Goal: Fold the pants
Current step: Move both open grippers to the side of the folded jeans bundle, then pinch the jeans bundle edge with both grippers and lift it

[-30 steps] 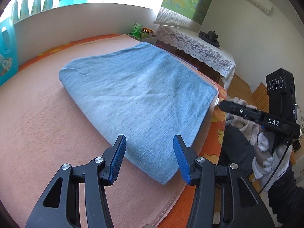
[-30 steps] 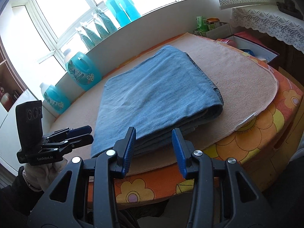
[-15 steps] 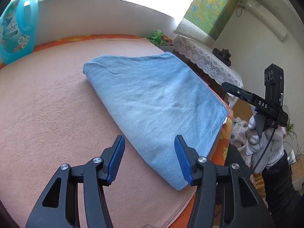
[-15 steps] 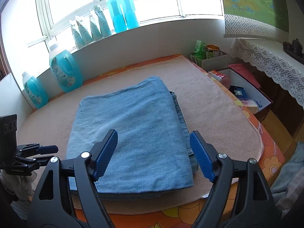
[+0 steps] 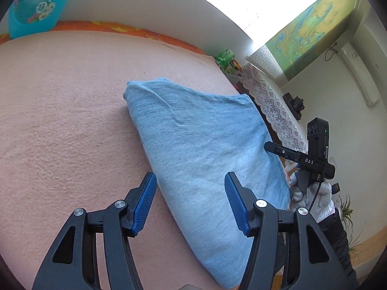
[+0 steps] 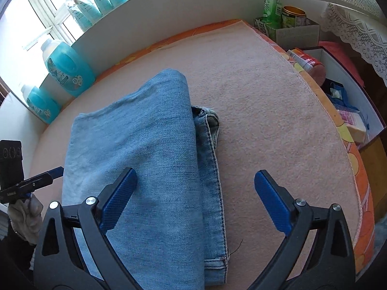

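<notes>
Left tongs [image 5: 189, 201] hang released over the near corner of the folded pants [image 5: 205, 149], jaws just eased wider, nothing pinched. The denim lies as a thick bundle on the pink blanket [image 5: 60, 125]. Across to the right tongs [image 6: 194, 192]: jaws just sprung wide, straddling the bundle's right edge, pads clear of the cloth. The risk, I'd say: the lower layer's hem [image 6: 210, 120] juts out past the top fold, so a bite catching only the top layer could peel the stack apart. Uneven lifts would skew the next fold.
</notes>
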`<action>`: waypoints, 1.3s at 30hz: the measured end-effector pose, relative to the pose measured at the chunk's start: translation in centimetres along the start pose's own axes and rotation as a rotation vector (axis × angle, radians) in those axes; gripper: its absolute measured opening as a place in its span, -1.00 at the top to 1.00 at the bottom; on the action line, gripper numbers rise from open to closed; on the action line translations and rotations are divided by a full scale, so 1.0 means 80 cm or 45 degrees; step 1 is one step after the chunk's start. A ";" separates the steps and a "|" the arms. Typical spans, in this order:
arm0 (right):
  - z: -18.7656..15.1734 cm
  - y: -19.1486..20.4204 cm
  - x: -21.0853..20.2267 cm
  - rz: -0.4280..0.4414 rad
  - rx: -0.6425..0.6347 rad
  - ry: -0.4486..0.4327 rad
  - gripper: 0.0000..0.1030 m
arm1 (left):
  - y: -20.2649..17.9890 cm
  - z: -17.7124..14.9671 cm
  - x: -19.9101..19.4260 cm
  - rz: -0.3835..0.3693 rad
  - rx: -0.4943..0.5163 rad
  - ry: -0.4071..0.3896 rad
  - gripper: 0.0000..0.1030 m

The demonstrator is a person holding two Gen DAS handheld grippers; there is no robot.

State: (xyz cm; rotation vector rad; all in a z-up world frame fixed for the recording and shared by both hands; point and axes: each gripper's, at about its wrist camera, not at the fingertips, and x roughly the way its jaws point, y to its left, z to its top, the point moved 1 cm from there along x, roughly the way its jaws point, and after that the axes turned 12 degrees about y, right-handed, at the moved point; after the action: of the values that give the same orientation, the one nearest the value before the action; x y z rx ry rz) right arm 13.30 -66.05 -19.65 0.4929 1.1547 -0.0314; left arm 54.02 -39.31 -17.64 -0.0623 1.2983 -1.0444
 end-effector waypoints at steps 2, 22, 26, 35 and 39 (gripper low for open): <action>0.001 -0.005 0.010 0.026 0.000 0.025 -0.94 | 0.006 0.004 0.007 -0.002 -0.013 0.017 -0.12; -0.004 0.005 0.030 0.316 -0.020 0.025 0.42 | 0.004 0.022 0.042 -0.070 0.054 0.062 0.18; -0.008 0.023 0.021 0.223 -0.037 -0.003 0.55 | -0.007 0.024 0.039 -0.067 0.072 0.034 0.33; -0.015 0.055 -0.020 0.100 -0.057 -0.100 0.61 | -0.023 0.025 0.024 -0.046 0.128 -0.026 0.64; -0.019 0.077 -0.042 0.082 -0.097 -0.143 0.61 | -0.039 0.021 0.014 -0.023 0.184 -0.063 0.70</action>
State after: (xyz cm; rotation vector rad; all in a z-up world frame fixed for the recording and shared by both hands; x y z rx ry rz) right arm 12.27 -60.74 -14.96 0.4552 1.0260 0.0398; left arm 53.41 -42.62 -16.13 0.0096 1.1762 -1.1425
